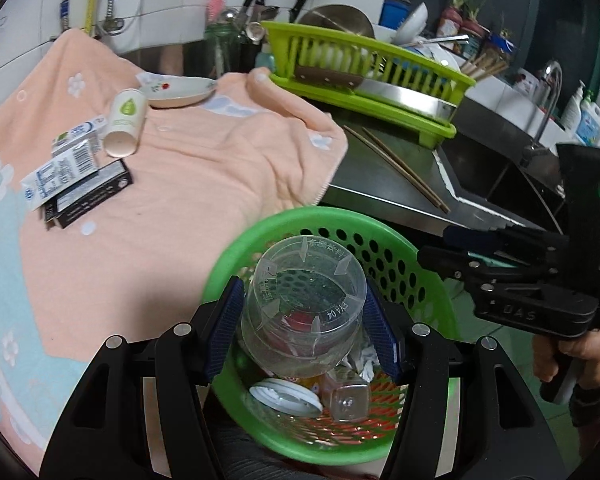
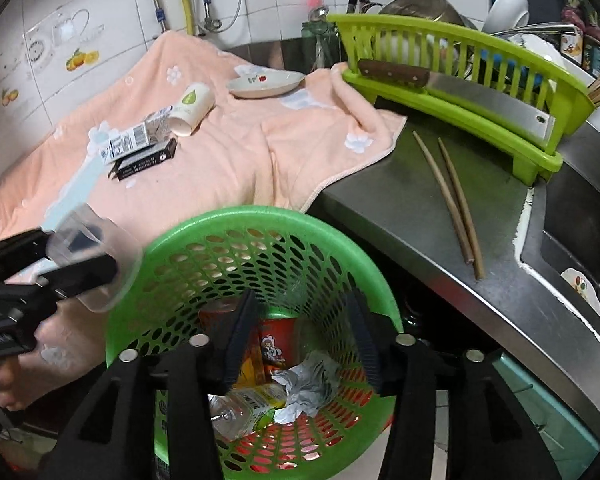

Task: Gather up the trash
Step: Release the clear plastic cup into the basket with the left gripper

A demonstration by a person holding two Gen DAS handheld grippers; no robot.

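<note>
My left gripper [image 1: 302, 320] is shut on a clear plastic cup [image 1: 304, 300] and holds it over the green perforated trash basket [image 1: 340, 220]. In the right wrist view the cup [image 2: 96, 256] hangs at the basket's left rim [image 2: 236, 216]. My right gripper [image 2: 300, 336] is open and empty above the basket's mouth; it shows from the side in the left wrist view [image 1: 452, 236]. The basket holds a small clear bottle [image 2: 244, 408], crumpled foil [image 2: 308, 384], a red cup [image 2: 272, 340] and a white lid [image 1: 284, 398]. A paper cup [image 2: 192, 110], a milk carton [image 2: 124, 142] and a black box [image 2: 144, 162] lie on the peach towel [image 2: 220, 152].
A shallow dish [image 2: 266, 82] sits at the towel's far edge. Two chopsticks [image 2: 452, 200] lie on the steel counter [image 2: 380, 208]. A green dish rack [image 2: 460, 92] with a cleaver [image 2: 460, 88] stands behind. A sink [image 2: 580, 240] is at right.
</note>
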